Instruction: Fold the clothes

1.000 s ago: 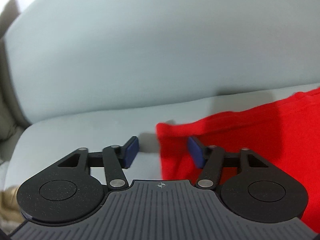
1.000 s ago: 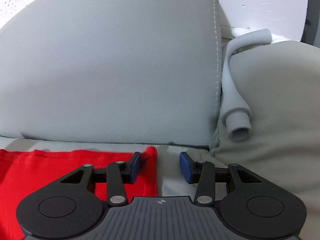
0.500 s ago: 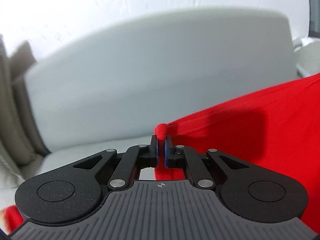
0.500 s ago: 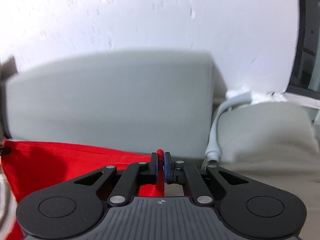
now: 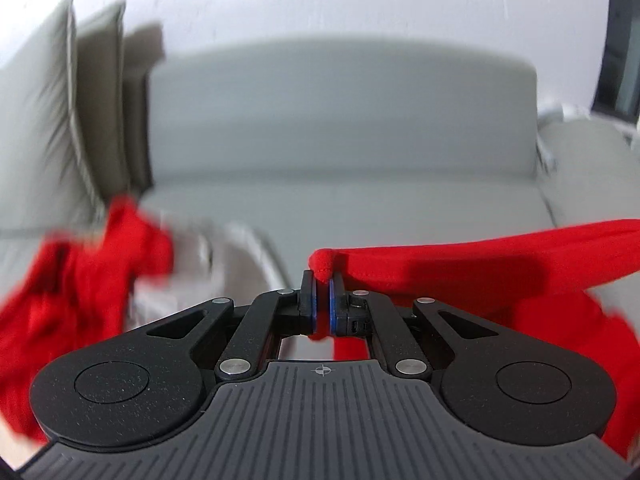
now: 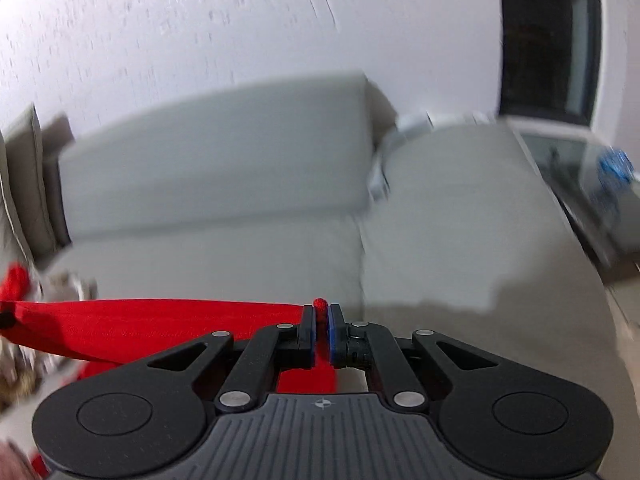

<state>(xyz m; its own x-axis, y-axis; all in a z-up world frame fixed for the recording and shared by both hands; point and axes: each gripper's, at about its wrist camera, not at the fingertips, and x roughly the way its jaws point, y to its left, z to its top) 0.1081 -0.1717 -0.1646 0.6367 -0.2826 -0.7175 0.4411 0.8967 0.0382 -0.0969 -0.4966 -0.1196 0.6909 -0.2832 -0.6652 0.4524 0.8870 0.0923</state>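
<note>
A red garment (image 5: 460, 268) hangs stretched between both grippers above a grey sofa. My left gripper (image 5: 322, 284) is shut on one corner of it, and the cloth runs off to the right and sags below. In the right wrist view my right gripper (image 6: 321, 312) is shut on the other corner of the red garment (image 6: 140, 320), which stretches away to the left. More red cloth (image 5: 80, 272) shows blurred at the lower left of the left wrist view.
The grey sofa seat (image 6: 208, 256) and backrest (image 5: 340, 108) lie ahead. Beige cushions (image 5: 48, 120) lean at the left. A pale cloth pile (image 5: 232, 256) lies on the seat. A beige cover (image 6: 460, 216) drapes the right end, with a dark side table (image 6: 592, 184) beyond.
Both grippers closed on the red garment's corners, then lifted it off the seat and pulled back from the sofa. The whole backrest and wall now show.
</note>
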